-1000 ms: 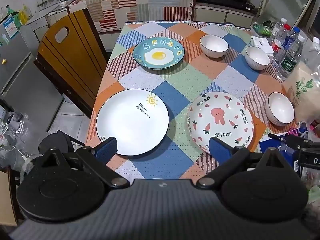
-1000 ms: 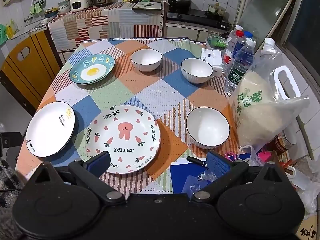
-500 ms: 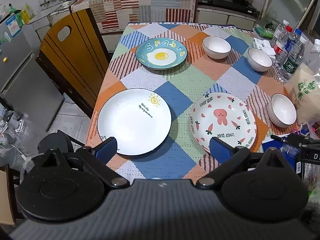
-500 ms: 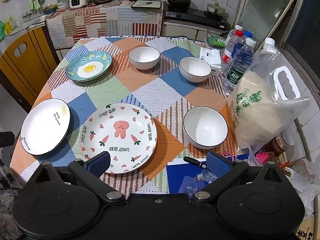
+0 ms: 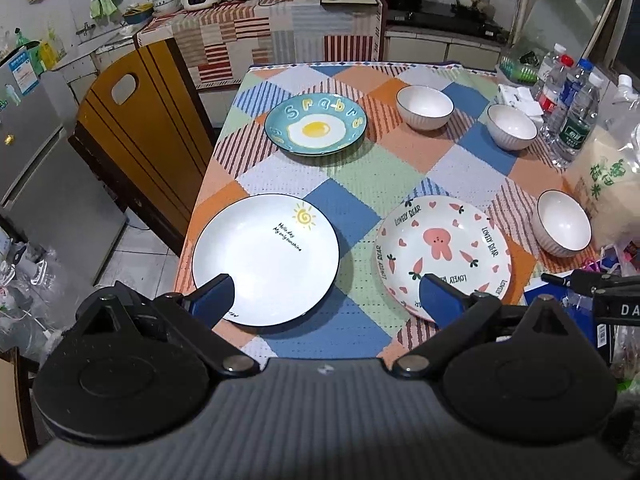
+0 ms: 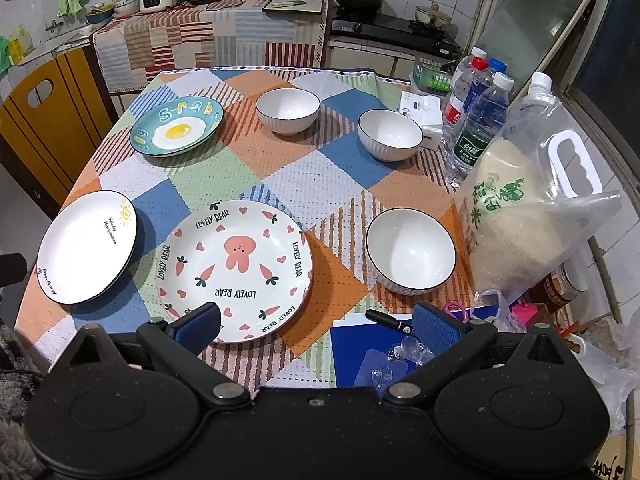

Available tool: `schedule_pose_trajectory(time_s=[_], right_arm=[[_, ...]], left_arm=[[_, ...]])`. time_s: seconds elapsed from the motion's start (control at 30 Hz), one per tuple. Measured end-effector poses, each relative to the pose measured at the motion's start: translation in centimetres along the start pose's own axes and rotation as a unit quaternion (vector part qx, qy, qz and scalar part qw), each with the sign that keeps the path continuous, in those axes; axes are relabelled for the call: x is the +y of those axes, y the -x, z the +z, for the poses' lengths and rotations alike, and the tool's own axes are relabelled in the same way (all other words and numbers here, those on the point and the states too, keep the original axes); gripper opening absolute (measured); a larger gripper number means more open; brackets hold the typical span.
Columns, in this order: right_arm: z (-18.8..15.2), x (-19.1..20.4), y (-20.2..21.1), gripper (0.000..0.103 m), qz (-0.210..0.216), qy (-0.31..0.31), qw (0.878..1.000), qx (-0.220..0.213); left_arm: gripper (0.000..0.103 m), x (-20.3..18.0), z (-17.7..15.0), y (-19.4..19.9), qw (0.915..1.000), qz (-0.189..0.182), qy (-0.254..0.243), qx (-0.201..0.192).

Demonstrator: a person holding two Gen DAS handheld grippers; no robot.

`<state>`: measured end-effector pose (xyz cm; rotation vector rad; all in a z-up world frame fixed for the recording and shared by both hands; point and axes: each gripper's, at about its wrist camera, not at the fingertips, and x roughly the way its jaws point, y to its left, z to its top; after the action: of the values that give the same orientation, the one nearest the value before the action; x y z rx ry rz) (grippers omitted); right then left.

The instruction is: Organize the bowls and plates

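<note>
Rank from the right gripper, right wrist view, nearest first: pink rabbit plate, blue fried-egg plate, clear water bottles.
From the right gripper:
1. Pink rabbit plate, just ahead, under the left finger.
2. Blue fried-egg plate, far left.
3. Clear water bottles, far right; too close to the egg plate to separate.

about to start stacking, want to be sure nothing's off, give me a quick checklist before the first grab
1. Left gripper open and empty: ok.
2. Right gripper open and empty: ok.
3. Three plates lie flat and apart, none stacked: white plate, bunny plate, egg plate: ok.
4. Three bowls upright and look empty: near bowl, far bowl, right bowl: ok.
5. Room around the near bowl: the rice bag stands close beside it: not ok.
6. White plate fully on the table: its rim sits near the edge; overhang: cannot tell.
</note>
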<state>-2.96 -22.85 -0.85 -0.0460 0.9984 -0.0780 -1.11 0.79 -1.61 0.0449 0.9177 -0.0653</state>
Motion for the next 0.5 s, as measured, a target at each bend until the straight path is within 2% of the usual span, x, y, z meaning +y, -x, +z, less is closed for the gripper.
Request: schedule_pose_trajectory(time_s=[0.23,0.5], right_arm=[[-0.2,0.0,-0.2,0.103,0.000,0.001,1.000,0.001],[-0.3,0.1,-0.2,0.103,-0.004,0.005,1.000,-0.001]], left_arm=[[0.101,0.5,-0.2,-0.1,0.9998,-0.008,0.012,-0.012],[0.101,1.1,-0.5,-1.1,0.9993,-0.013,0.036,0.001]])
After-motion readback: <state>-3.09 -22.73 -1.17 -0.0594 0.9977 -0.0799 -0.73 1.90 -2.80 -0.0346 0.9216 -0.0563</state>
